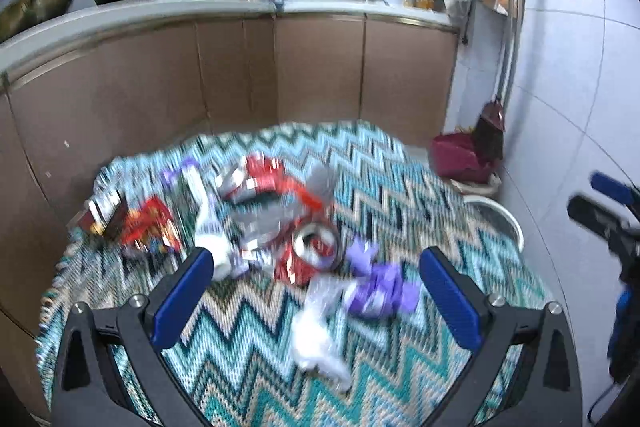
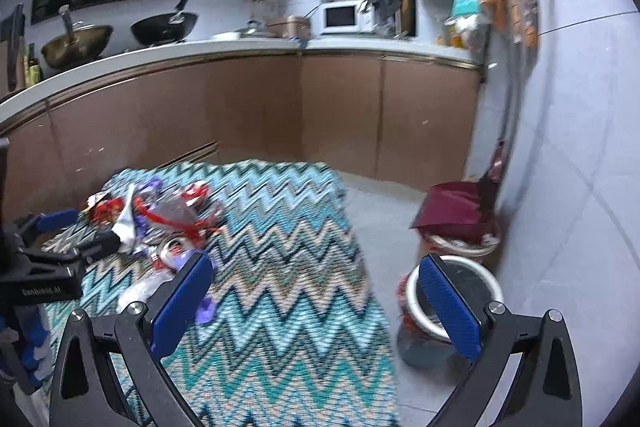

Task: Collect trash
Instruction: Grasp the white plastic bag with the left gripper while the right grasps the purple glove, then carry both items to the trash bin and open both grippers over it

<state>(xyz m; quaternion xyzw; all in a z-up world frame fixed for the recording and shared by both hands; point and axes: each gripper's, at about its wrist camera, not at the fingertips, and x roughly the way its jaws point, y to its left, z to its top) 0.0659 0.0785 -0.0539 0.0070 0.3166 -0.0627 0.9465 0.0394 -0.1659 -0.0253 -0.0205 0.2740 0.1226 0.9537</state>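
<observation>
Crumpled trash pile (image 1: 272,223) just ahead of wide-open left tool (image 1: 316,291).

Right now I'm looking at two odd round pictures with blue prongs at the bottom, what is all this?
Each picture comes from a wide-angle camera mounted on a hand-held gripper, looking out along its two blue fingers. A person carries one in each hand. The left gripper is open and empty, above a zigzag cloth strewn with trash: a red can, a purple wrapper, clear plastic and red wrappers. The right gripper is also open and empty, facing the cloth's edge and a white-rimmed bin on the floor. Kitchen cabinets stand behind.
</observation>
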